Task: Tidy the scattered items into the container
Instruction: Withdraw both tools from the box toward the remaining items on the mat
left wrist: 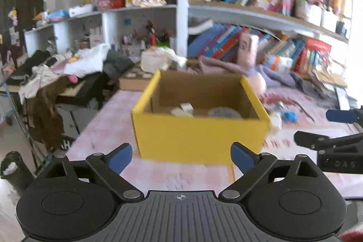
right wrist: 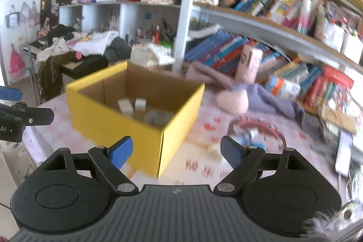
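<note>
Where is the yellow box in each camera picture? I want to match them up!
Left wrist view: the yellow box sits in the middle, straight ahead of the open left gripper.
Right wrist view: the yellow box sits left of middle, one corner pointing at the open right gripper.
Shared landmark: the pink carton standing against the books behind the box.

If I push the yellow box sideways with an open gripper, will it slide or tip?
Likely slides: the yellow box sits broad and low on the tablecloth. It probably feels light, being open cardboard holding a few small items. Its thin walls may flex.
</note>
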A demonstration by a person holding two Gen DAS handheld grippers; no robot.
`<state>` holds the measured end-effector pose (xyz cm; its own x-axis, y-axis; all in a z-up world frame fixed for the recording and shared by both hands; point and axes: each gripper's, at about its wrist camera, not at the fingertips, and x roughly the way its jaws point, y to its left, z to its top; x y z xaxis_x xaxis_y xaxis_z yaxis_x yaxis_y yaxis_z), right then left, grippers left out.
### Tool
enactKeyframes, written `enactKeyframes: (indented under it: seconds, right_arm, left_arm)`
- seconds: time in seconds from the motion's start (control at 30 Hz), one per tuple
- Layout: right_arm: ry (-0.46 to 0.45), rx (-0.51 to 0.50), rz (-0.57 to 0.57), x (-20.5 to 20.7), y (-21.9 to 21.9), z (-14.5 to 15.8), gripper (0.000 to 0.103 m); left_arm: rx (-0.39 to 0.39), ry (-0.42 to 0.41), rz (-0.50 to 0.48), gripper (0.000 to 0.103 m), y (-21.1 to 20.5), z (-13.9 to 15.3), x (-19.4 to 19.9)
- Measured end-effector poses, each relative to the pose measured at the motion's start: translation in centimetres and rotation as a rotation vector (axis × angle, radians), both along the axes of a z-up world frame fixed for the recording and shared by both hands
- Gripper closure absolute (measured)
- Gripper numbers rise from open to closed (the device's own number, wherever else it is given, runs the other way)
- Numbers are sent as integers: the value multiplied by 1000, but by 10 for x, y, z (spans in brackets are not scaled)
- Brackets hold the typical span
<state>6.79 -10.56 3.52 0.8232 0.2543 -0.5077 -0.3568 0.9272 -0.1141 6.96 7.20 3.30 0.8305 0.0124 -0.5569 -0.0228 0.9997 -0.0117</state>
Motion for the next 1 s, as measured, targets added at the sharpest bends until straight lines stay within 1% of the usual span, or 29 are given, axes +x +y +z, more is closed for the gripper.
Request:
enactKeyframes:
  seconds: [0.1,0.3,0.4,0.53,0.77,1.0]
  right_arm:
    - [58,6,-17,-20,-1,-11,19]
    - [83,-58,-5,-47,3,-20,18]
    - [96,-83,-11,-53,2,-21,17]
    - [108,-91,-34,-57,-3,-22,16]
    - [124,-82,-109,-59,-19,-22,14]
    - [124,-84,-174,-60,-39,-21,14]
  left_arm:
    - [18,29,-46,7,-7,-7,-11]
    - [20,80,-98,7,-18,-16,-22]
    - [24,96,-120,5,-23,-20,-25]
    - [21,121,-159,5,-30,-24,-24]
    - [36,115,-255,5,-49,-25,-22]
    - [30,103,-341,5,-74,-24,-14]
